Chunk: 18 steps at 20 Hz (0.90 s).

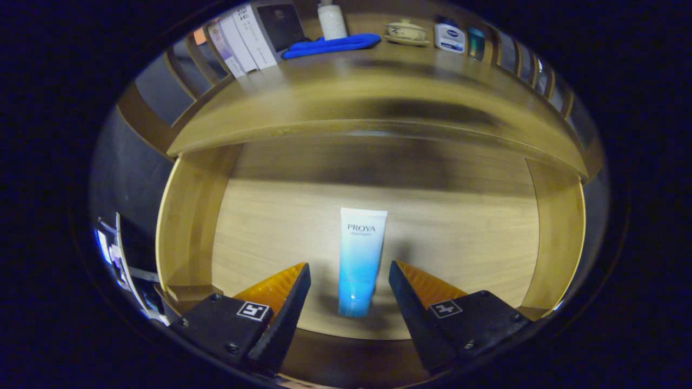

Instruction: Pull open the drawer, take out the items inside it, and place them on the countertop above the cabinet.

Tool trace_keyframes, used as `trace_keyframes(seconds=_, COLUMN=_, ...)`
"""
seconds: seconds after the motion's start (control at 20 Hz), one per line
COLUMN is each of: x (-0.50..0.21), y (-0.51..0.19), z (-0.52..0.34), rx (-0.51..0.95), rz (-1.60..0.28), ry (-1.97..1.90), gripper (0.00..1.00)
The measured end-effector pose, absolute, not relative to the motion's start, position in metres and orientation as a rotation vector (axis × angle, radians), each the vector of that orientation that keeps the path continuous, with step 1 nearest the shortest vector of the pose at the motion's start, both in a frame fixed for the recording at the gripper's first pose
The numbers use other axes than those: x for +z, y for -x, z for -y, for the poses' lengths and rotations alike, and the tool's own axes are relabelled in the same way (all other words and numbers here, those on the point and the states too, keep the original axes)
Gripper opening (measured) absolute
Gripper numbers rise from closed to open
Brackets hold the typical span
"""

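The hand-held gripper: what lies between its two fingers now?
In the gripper view, the tube lies on the drawer floor between the open hand-held gripper's fingers, untouched.

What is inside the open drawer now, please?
One blue-and-white tube lies on the drawer floor, its lower end between the open gripper's fingers, untouched. The floor's rear lies in the countertop's shadow.

Gripper (349, 275) spread wide over the open drawer (189, 216), tube (360, 259) lying between the fingers, touching neither, countertop (346, 102) beyond
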State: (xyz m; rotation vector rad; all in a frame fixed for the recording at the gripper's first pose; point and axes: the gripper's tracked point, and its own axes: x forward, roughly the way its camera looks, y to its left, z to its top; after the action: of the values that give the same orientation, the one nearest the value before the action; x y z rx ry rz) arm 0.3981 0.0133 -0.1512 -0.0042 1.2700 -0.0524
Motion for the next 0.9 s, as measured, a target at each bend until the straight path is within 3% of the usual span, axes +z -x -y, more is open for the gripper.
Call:
trace_keyframes(seconds=0.4, x=-0.175, y=-0.395, z=-0.007, rx=-0.084, rz=-1.367, ry=0.057, gripper=0.84)
trace_keyframes(seconds=0.5, x=-0.177, y=-0.397, z=-0.007, rx=-0.091, rz=-1.364, ry=0.068, gripper=0.72)
trace_keyframes(seconds=0.6, x=-0.175, y=-0.395, z=-0.006, rx=-0.101, rz=-1.369, ry=0.086, gripper=0.67)
trace_keyframes(seconds=0.65, x=-0.176, y=-0.396, z=-0.005, rx=-0.102, rz=-1.361, ry=0.1, gripper=0.57)
trace_keyframes(seconds=0.9, x=-0.17, y=-0.399, z=-0.008, rx=-0.089, rz=-1.34, ry=0.136, gripper=0.46)
